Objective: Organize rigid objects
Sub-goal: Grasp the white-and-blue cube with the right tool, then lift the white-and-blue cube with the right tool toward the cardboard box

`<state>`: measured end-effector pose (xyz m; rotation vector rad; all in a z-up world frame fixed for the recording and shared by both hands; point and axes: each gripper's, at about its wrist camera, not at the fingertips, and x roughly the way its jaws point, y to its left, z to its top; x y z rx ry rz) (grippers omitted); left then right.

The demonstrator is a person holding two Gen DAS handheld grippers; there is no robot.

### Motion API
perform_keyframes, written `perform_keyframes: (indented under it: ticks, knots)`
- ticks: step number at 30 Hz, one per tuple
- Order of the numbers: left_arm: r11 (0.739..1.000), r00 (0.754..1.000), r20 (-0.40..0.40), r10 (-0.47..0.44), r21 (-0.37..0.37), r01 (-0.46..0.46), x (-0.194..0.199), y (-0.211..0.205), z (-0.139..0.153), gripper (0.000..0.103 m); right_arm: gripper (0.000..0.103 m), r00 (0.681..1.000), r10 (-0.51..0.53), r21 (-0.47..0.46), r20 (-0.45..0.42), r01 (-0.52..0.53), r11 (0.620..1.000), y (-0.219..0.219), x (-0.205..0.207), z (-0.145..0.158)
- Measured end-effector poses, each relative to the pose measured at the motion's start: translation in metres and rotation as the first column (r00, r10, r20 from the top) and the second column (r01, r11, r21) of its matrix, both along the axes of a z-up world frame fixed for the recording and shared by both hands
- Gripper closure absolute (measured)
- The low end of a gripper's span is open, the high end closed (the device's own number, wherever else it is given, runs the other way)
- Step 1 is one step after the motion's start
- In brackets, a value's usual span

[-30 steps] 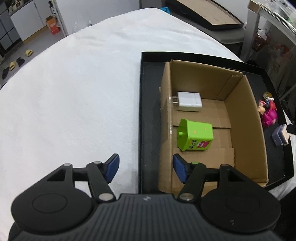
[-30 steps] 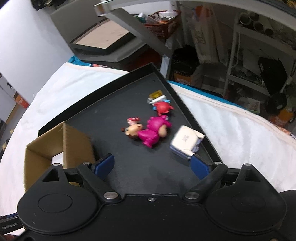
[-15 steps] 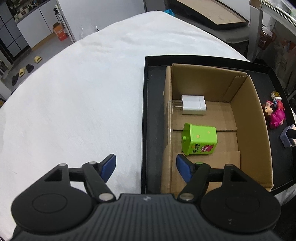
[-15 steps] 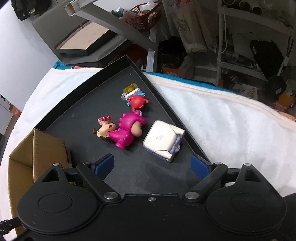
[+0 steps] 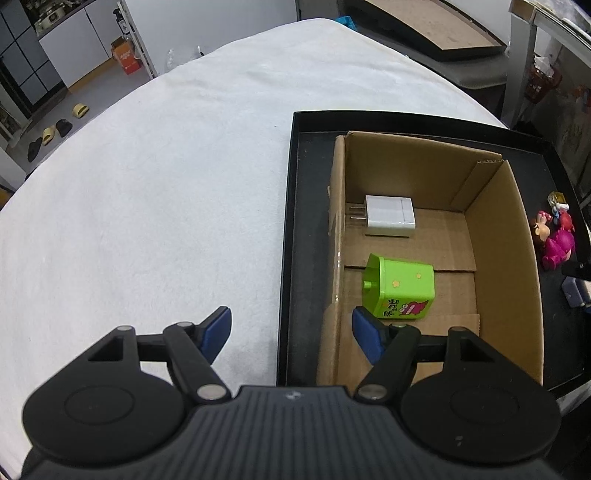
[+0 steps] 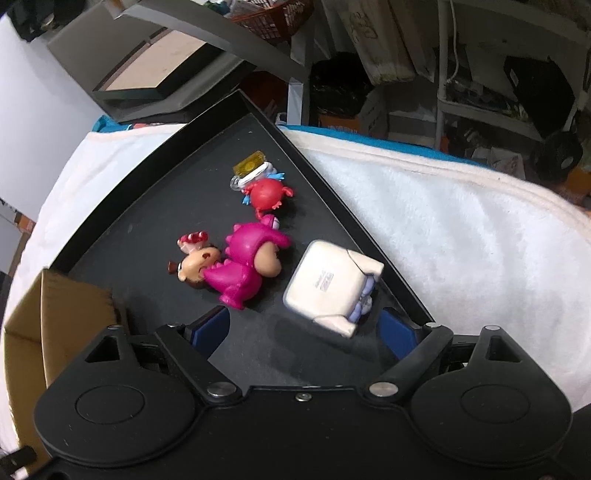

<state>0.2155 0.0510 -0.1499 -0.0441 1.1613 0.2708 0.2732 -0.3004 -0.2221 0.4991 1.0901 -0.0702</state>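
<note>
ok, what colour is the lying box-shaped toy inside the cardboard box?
Lime green, with small yellow stars and a pink graphic. Left wrist view shows it best.

Surface: a white fluffy cloth (image 5: 155, 192) covers the table, with a cream hem and a blue layer (image 6: 388, 136) showing under its far edge.
Floor: grey, with pairs of slippers (image 5: 51, 133), yellow and black, at the left of the left wrist view.
Left wall: white cabinets (image 5: 85, 48) and an orange carton (image 5: 127, 59) on the floor beside them.
Behind the table: a grey table leg (image 6: 297, 99), and a flat black-framed brown board (image 6: 155, 70).
Right side: white metal shelving (image 6: 491, 107) crowded with boxes and dark clutter; a red wire basket (image 6: 273, 14) up top.
Light: even indoor lighting.
</note>
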Motion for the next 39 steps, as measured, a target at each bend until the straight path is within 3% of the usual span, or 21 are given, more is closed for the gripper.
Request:
perform_keyframes:
  ticks: [3, 6, 19, 39]
  knots:
    - [1.000, 1.000, -0.003, 0.008, -0.012, -0.008, 0.001, 0.001, -0.001, 0.032, 0.021, 0.999, -0.025, 0.013, -0.025, 0.026, 1.000, -0.003, 0.007, -0.004]
    - [1.000, 1.000, -0.002, 0.015, -0.018, -0.015, 0.000, 0.003, -0.001, 0.032, 0.053, 0.998, -0.046, 0.001, -0.038, 0.046, 0.999, -0.003, 0.009, -0.005]
    - [0.999, 1.000, 0.023, 0.006, -0.045, -0.004, -0.005, 0.005, 0.003, 0.032, 0.054, 1.000, 0.016, 0.004, -0.020, -0.016, 1.000, 0.000, -0.012, 0.010]
    - [0.994, 0.996, 0.087, 0.004, -0.110, 0.006, -0.018, 0.017, 0.008, 0.032, 0.055, 0.992, 0.054, -0.046, 0.114, -0.049, 0.998, 0.018, -0.026, 0.076]
